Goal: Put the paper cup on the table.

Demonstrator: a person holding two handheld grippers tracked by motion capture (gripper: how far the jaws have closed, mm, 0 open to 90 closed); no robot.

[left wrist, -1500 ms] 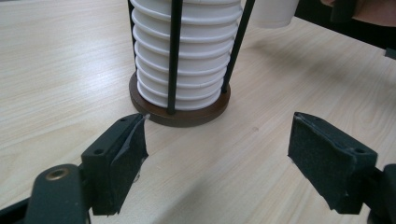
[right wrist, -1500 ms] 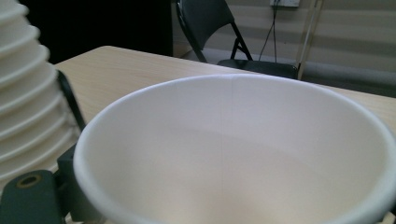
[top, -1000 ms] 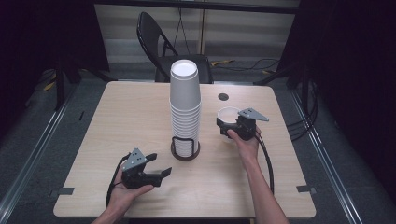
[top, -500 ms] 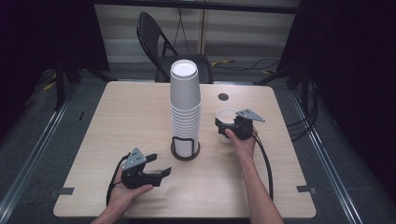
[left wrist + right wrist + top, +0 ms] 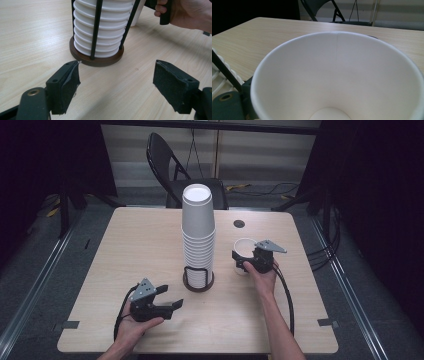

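Observation:
A tall stack of white paper cups (image 5: 198, 235) stands upside down in a holder with black rods and a round brown base (image 5: 198, 282) at mid-table. Right of it, my right gripper (image 5: 243, 262) is shut on a single white cup (image 5: 244, 250) that is upright, mouth up. In the right gripper view that cup's empty inside (image 5: 337, 75) is right in front of the camera. My left gripper (image 5: 171, 296) rests open near the front left, its jaws pointing at the base (image 5: 97, 60), with nothing between the pads (image 5: 71, 80).
A black folding chair (image 5: 172, 167) stands behind the table's far edge. A small dark round hole (image 5: 239, 224) sits in the tabletop behind the held cup. Bare wood (image 5: 140, 245) lies left of the stack.
The right gripper and its cup have shifted slightly toward the person. The left gripper has stayed put.

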